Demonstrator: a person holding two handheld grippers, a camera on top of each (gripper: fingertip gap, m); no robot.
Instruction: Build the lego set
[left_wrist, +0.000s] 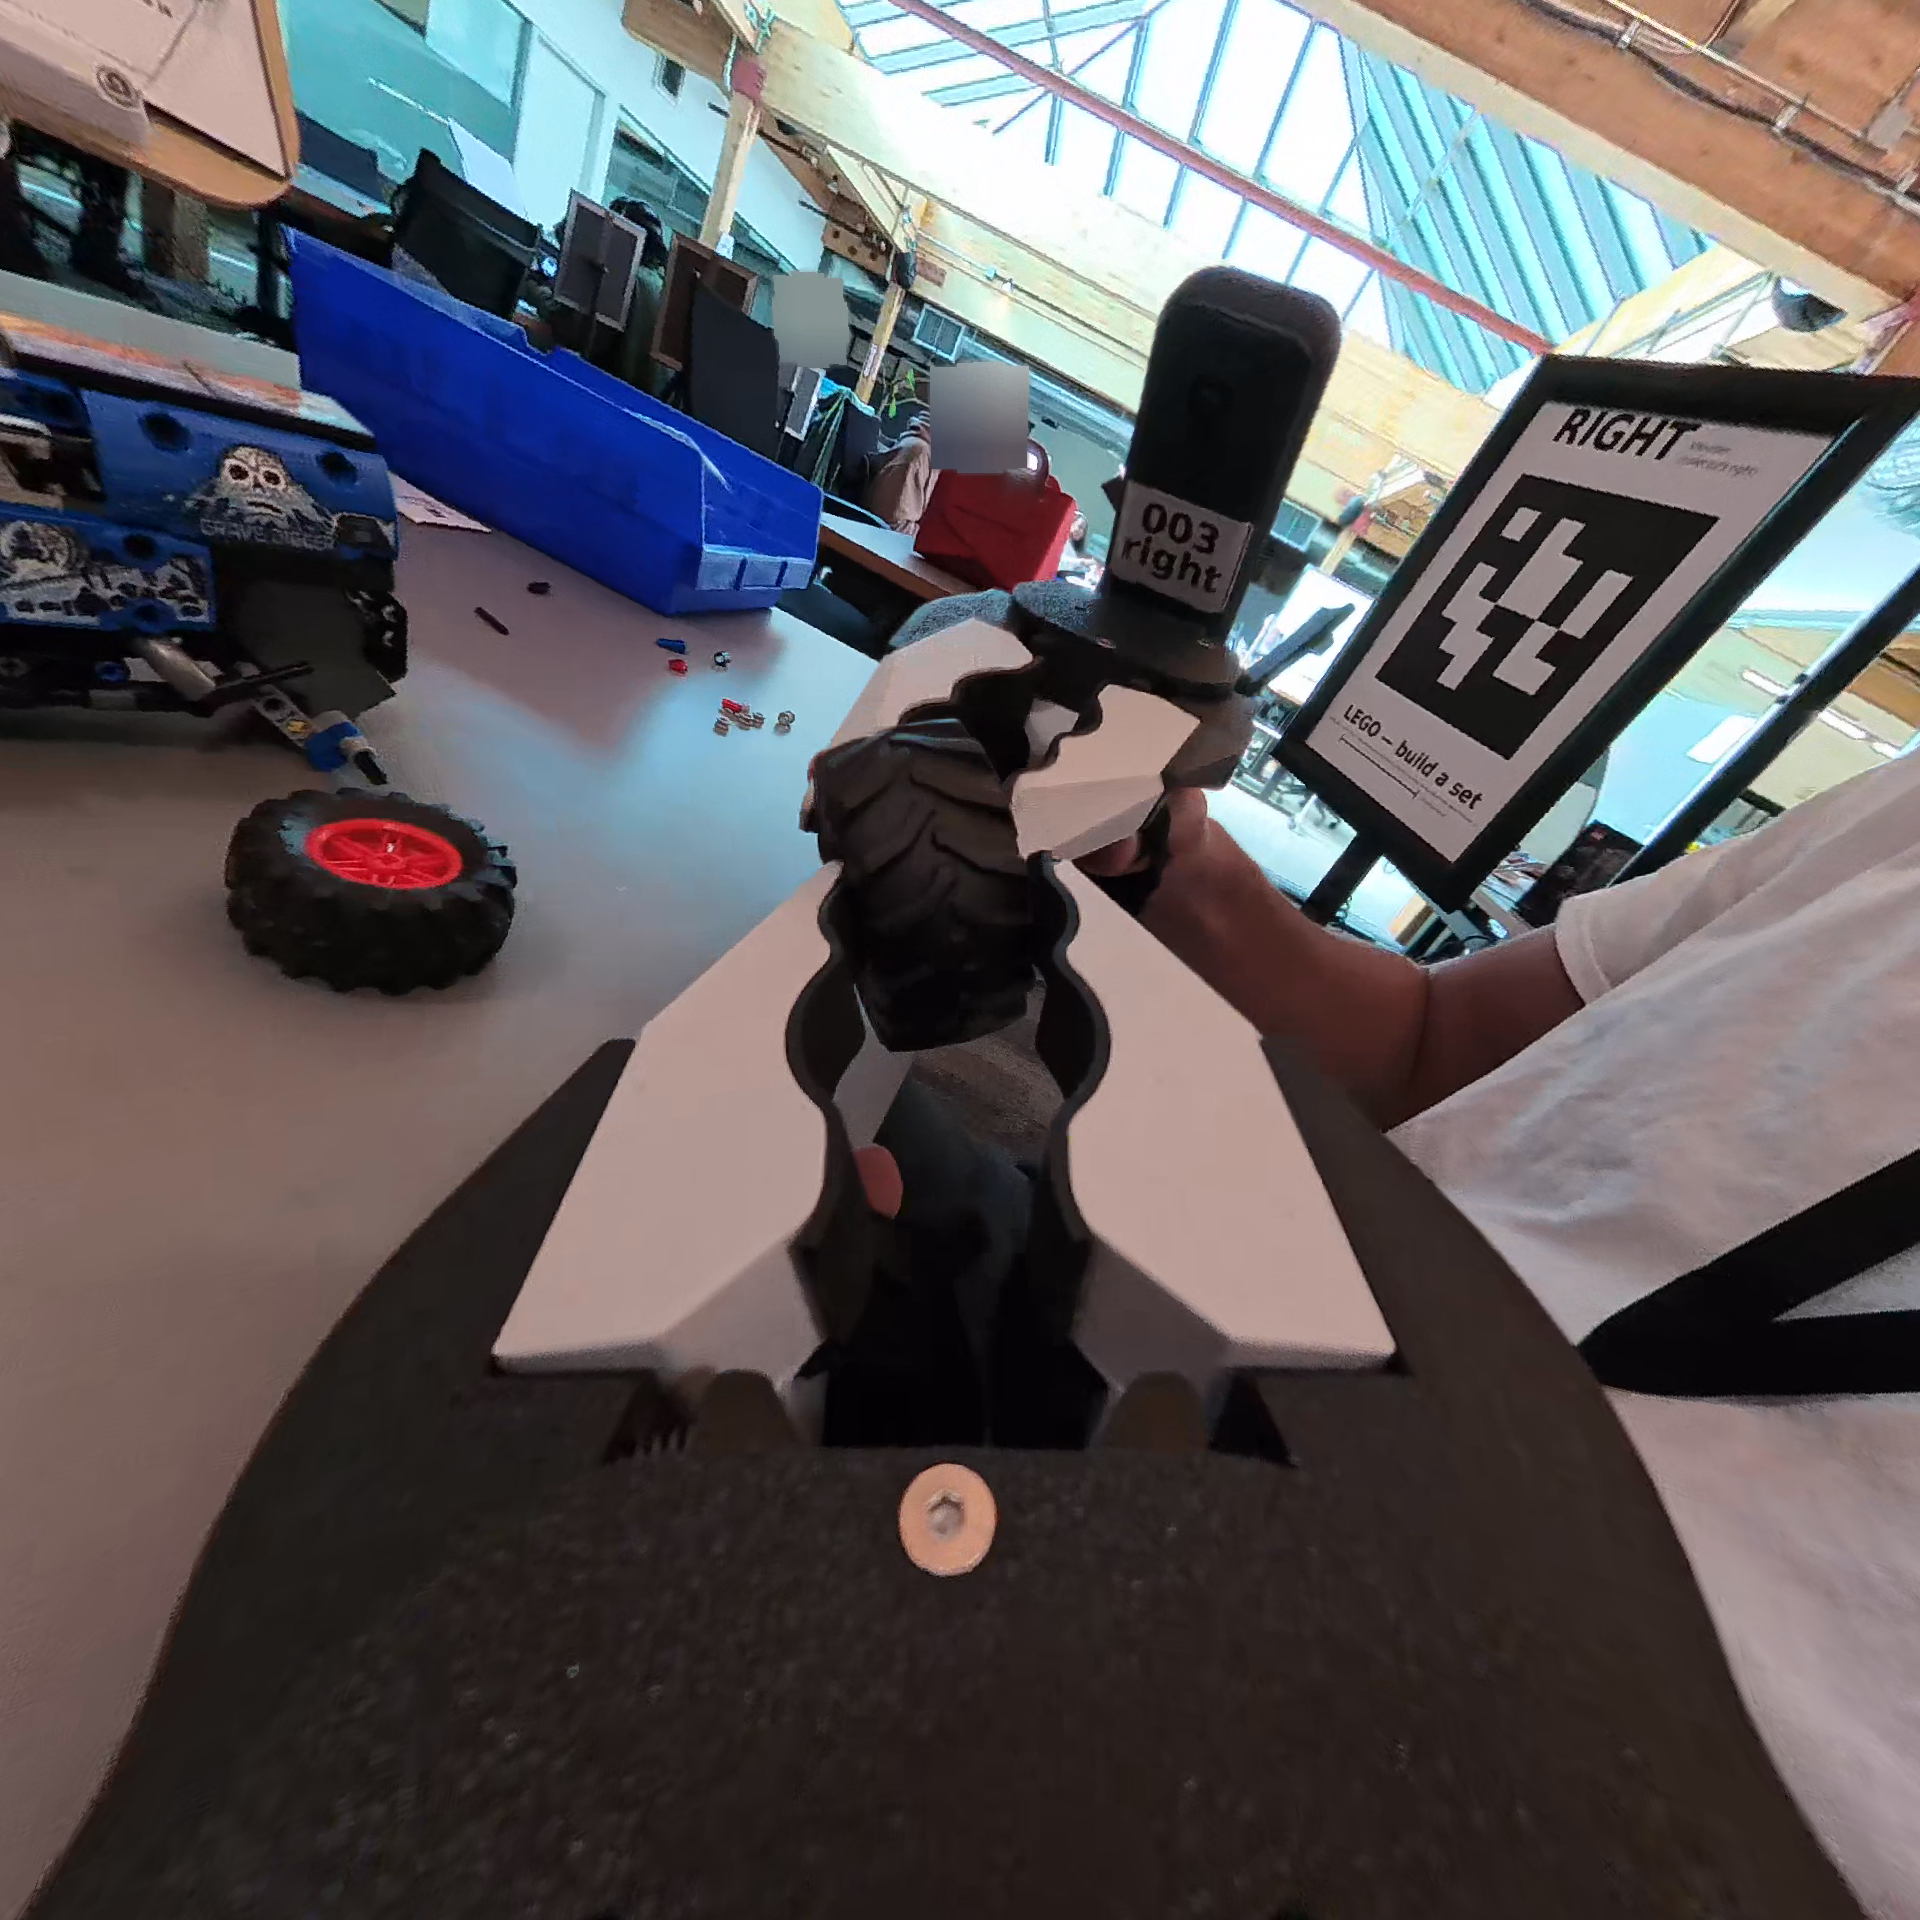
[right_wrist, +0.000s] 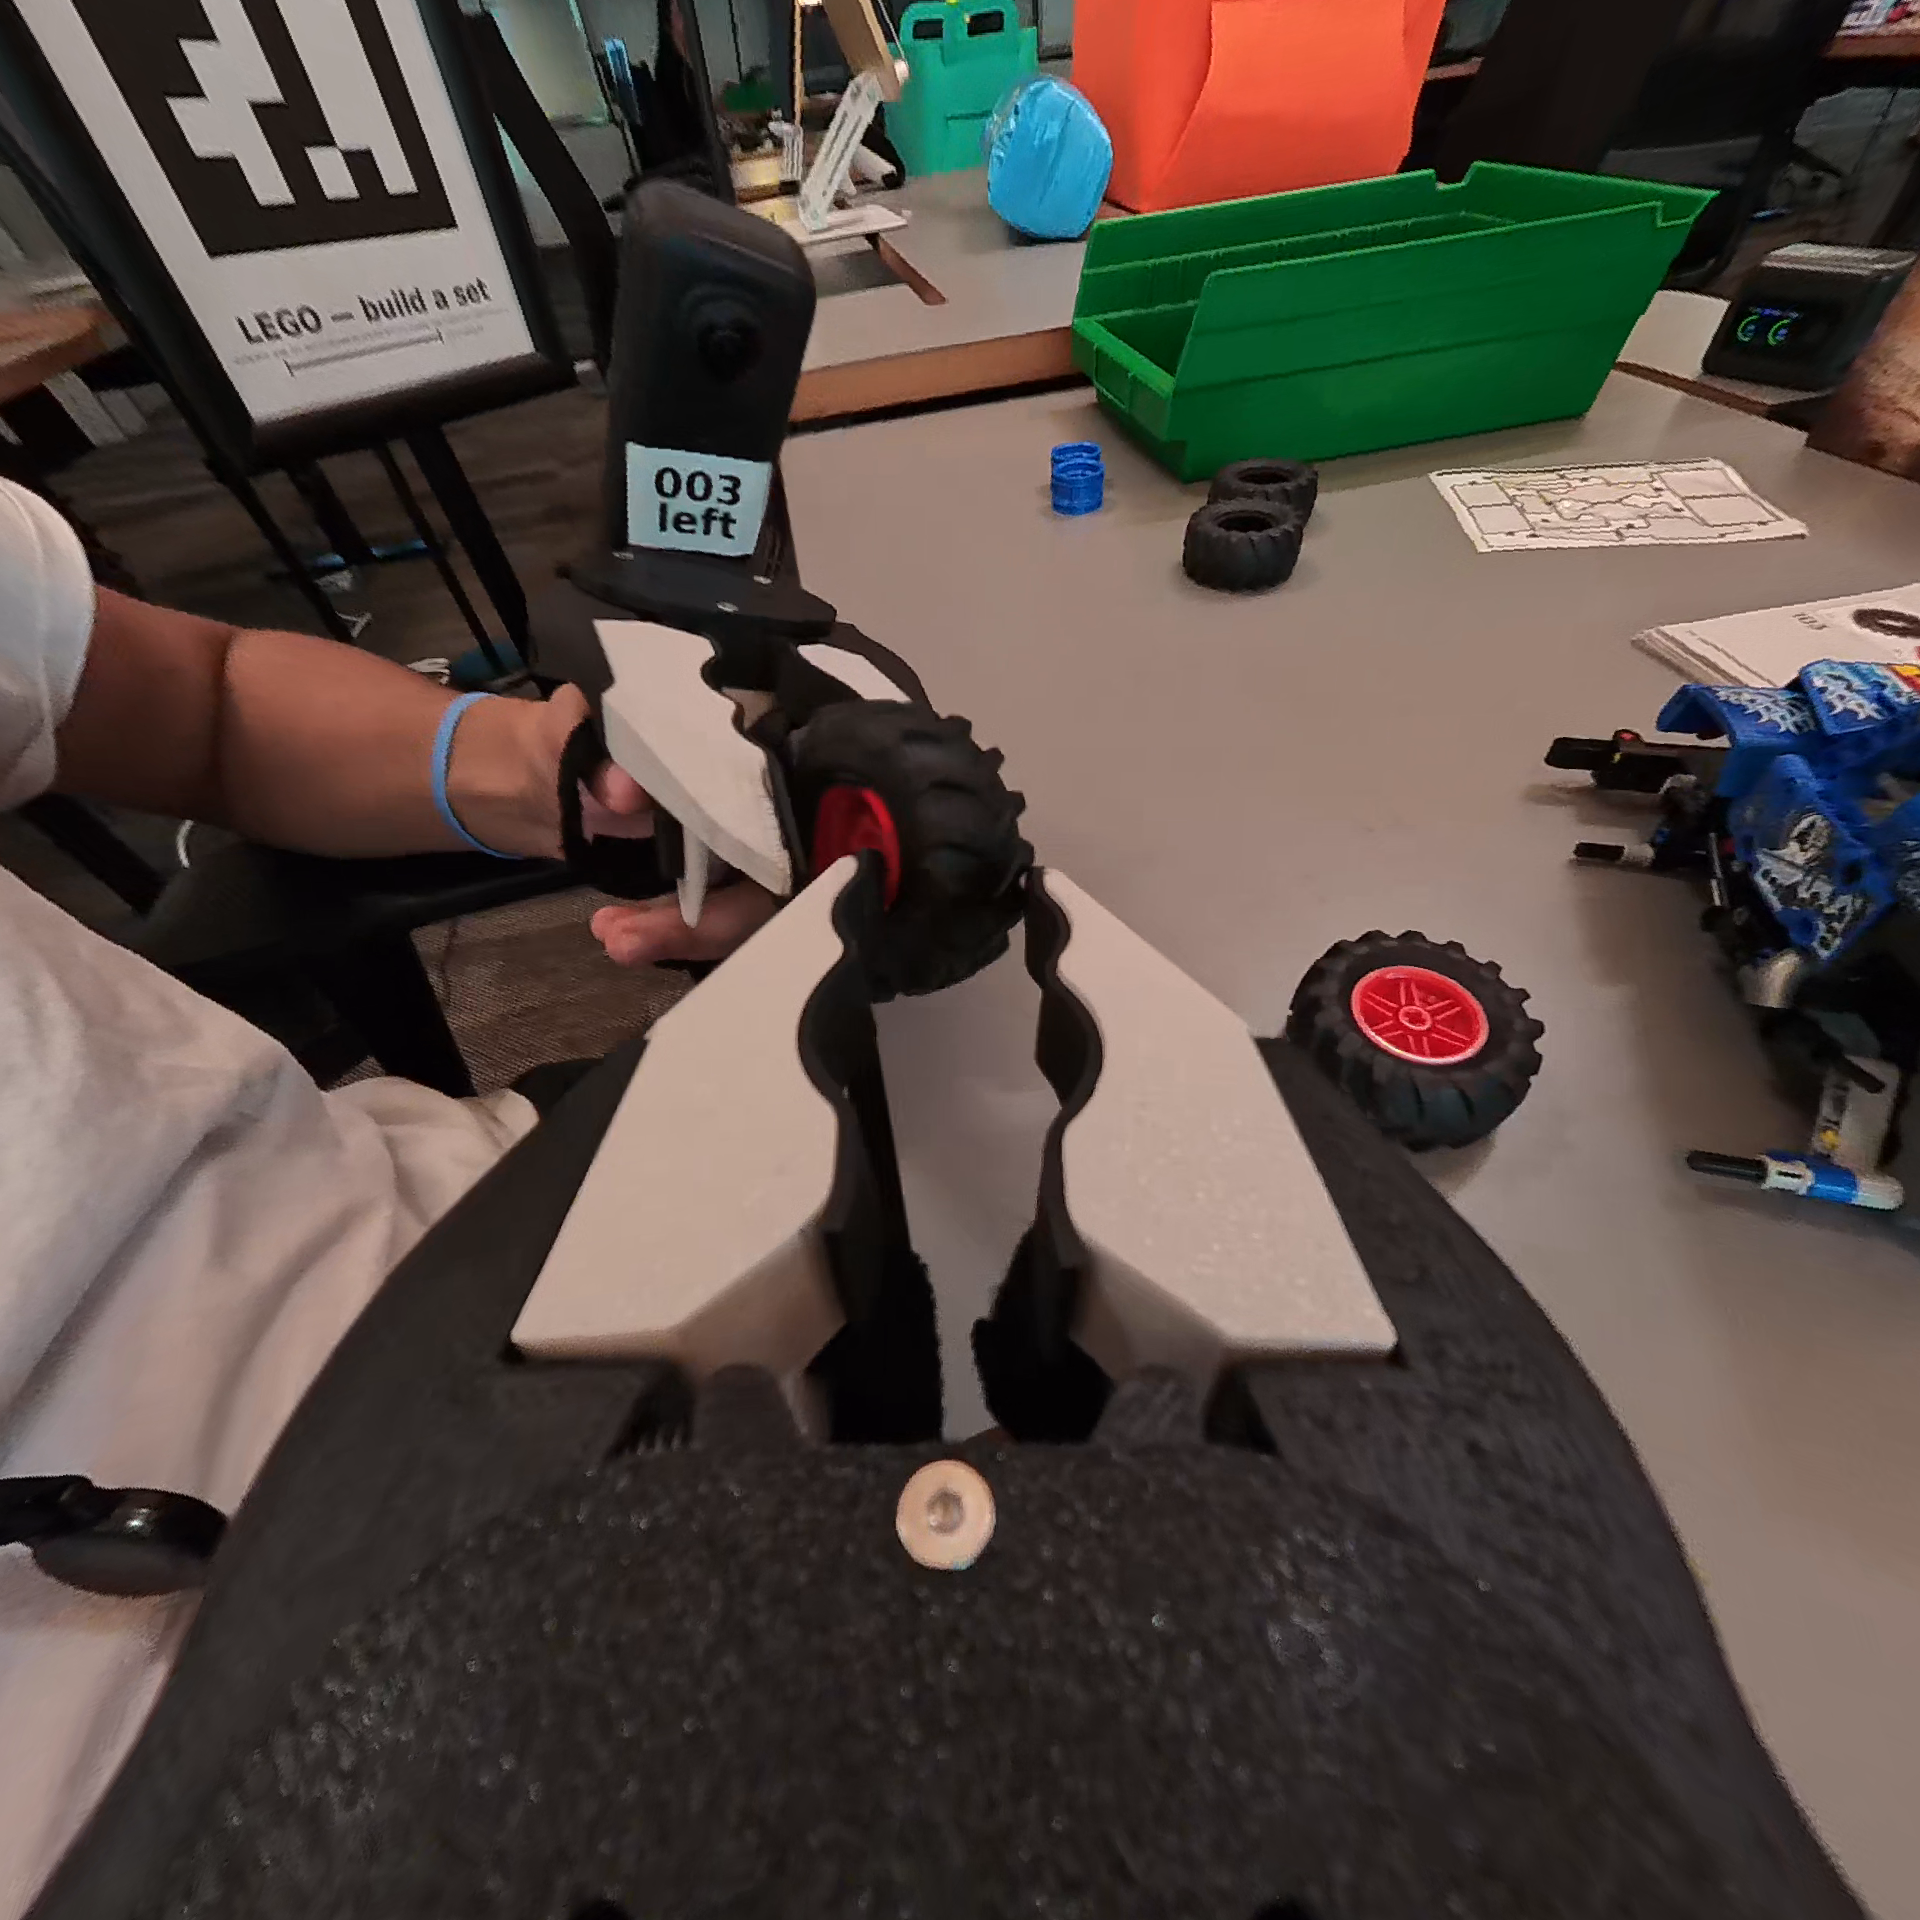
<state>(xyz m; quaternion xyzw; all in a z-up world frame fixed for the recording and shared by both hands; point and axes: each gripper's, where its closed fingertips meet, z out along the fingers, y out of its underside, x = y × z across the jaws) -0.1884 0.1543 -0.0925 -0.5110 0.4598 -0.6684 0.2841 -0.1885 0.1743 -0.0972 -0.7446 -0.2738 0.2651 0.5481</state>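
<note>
Both grippers met in mid-air over the tabletop (right_wrist: 1195, 831), left gripper (left_wrist: 940, 914) and right gripper (right_wrist: 940, 883) each clamped on the same wheel (right_wrist: 914, 831), its red hub facing the right one.

Your left wrist view is bright, daylight pouring from the skylights (left_wrist: 1195, 114) overhead; your right is dimmer. Both bend strongly at the edges, near corners smear, and the tabletop (right_wrist: 1195, 748) carries soft shadows.

white label: on each camera (left_wrist: 1232, 447) | printed heading and caption: framed sign (left_wrist: 1558, 623) (with square marker)
</note>
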